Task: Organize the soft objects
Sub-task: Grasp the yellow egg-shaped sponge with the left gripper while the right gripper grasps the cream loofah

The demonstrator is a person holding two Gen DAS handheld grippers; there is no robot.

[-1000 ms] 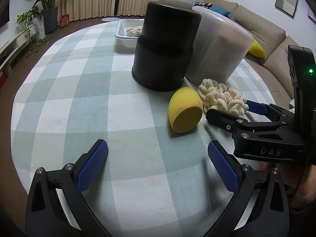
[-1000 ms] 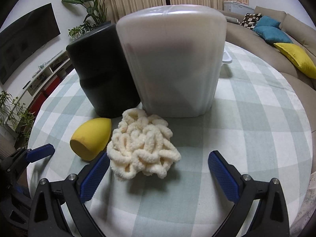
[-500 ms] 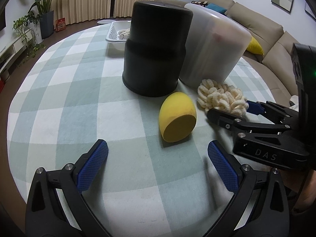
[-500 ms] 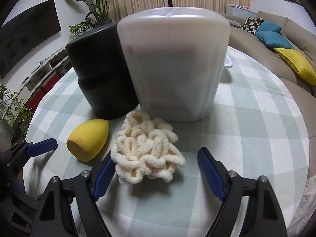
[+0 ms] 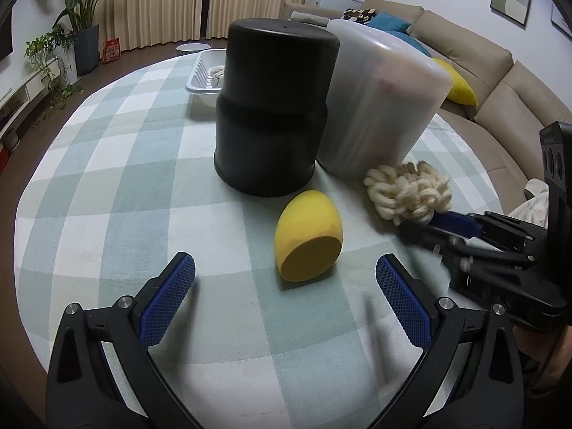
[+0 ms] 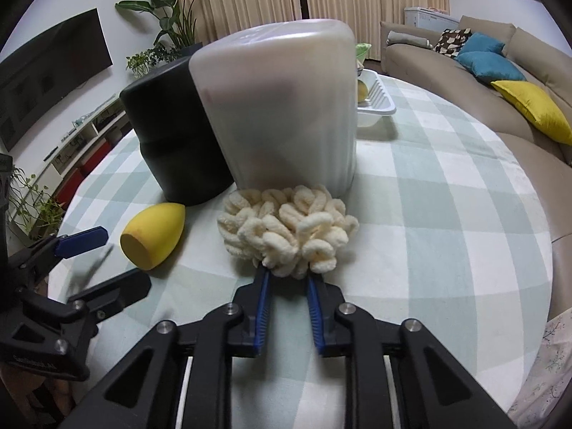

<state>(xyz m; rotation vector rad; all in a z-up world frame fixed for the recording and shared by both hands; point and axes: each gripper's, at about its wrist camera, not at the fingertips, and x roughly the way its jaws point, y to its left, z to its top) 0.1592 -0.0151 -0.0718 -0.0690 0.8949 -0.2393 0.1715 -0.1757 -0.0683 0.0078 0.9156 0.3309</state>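
Note:
A cream chenille scrubber (image 6: 286, 228) lies on the checked tablecloth in front of an upturned translucent white bin (image 6: 282, 107). My right gripper (image 6: 286, 275) is shut on its near edge; it also shows in the left wrist view (image 5: 447, 221), gripping the scrubber (image 5: 407, 189). A yellow egg-shaped sponge (image 5: 309, 236) lies on its side, flat end toward me, just ahead of my open, empty left gripper (image 5: 286, 286). The sponge (image 6: 153, 236) and the left gripper (image 6: 85, 261) also show in the right wrist view.
An upturned black bin (image 5: 271, 107) stands beside the white bin (image 5: 379, 100), just behind the sponge. A white tray (image 5: 205, 75) with soft items sits at the table's far side. A sofa with cushions (image 6: 532, 107) curves along the right.
My right gripper has closed from wide open onto the cream scrubber. My left gripper has moved closer to the yellow sponge and stayed open.

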